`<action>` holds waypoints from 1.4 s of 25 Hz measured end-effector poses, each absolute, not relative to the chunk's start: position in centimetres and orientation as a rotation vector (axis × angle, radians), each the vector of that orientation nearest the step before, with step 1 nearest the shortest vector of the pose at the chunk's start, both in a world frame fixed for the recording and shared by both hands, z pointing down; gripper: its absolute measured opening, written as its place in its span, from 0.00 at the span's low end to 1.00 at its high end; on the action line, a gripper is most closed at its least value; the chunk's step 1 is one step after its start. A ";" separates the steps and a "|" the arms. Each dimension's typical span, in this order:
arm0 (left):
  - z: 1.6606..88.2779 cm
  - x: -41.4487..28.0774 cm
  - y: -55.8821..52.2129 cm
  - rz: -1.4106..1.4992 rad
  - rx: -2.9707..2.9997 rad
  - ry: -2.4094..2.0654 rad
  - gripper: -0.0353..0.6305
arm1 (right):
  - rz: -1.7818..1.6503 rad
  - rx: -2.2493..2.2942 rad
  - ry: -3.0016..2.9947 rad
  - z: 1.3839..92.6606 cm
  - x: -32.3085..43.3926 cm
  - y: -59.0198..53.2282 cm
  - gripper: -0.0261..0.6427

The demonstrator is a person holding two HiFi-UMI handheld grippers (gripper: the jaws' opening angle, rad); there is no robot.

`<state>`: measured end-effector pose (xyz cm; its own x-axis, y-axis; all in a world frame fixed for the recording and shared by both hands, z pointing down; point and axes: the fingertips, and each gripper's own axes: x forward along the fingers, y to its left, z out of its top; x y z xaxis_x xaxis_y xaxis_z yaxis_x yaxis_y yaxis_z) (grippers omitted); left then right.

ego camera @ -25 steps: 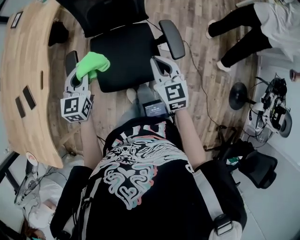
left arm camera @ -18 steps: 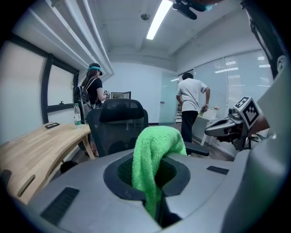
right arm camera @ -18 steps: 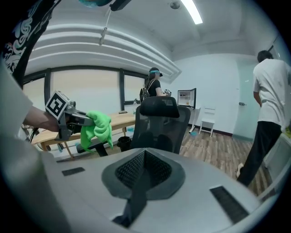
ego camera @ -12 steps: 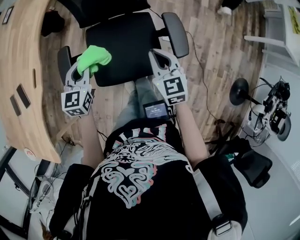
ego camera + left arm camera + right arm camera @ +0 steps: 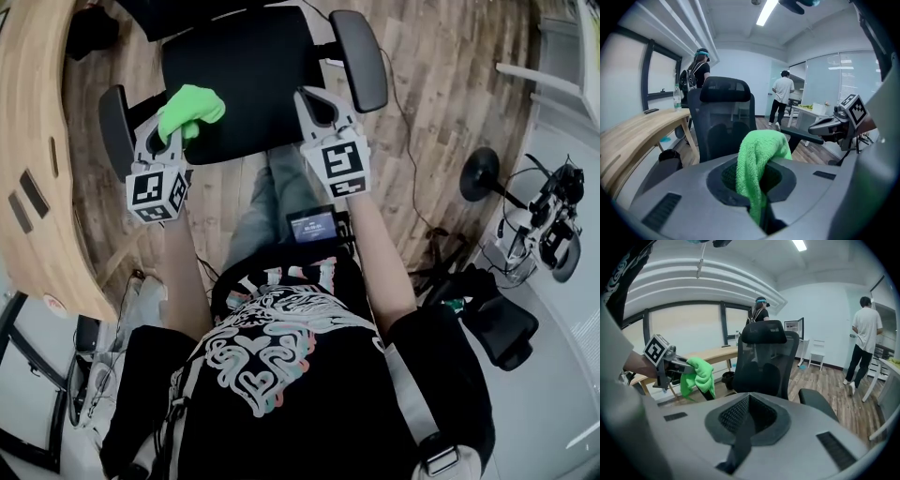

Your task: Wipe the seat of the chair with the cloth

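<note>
My left gripper (image 5: pixel 165 133) was closed tight on the green cloth (image 5: pixel 192 107). The cloth stood bunched out past the jaws, over the front left corner of the chair seat (image 5: pixel 246 70). My right gripper (image 5: pixel 322 111) had its jaws together with nothing between them, and it was over the front right edge of the seat.

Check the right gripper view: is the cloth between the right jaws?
No, the right gripper has its jaws together and empty; the green cloth is clamped in the left gripper.
</note>
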<state>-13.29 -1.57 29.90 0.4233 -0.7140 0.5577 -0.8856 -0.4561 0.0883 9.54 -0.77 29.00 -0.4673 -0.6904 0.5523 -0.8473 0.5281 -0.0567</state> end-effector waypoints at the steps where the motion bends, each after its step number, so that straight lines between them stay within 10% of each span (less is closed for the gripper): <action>1: 30.6 -13.4 -1.5 0.643 2.300 -1.366 0.09 | 0.453 1.241 -2.299 29.6 9.3 -0.8 0.04; 35: 50.1 -13.5 1.9 0.791 2.102 -1.214 0.09 | 0.517 0.996 -2.222 47.5 7.5 0.2 0.04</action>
<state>-13.51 1.94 50.10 0.4102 -0.5448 0.7314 -0.8890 -0.4177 0.1875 7.49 0.22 47.45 -0.5076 -0.5150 0.6907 -0.7669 0.6355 -0.0897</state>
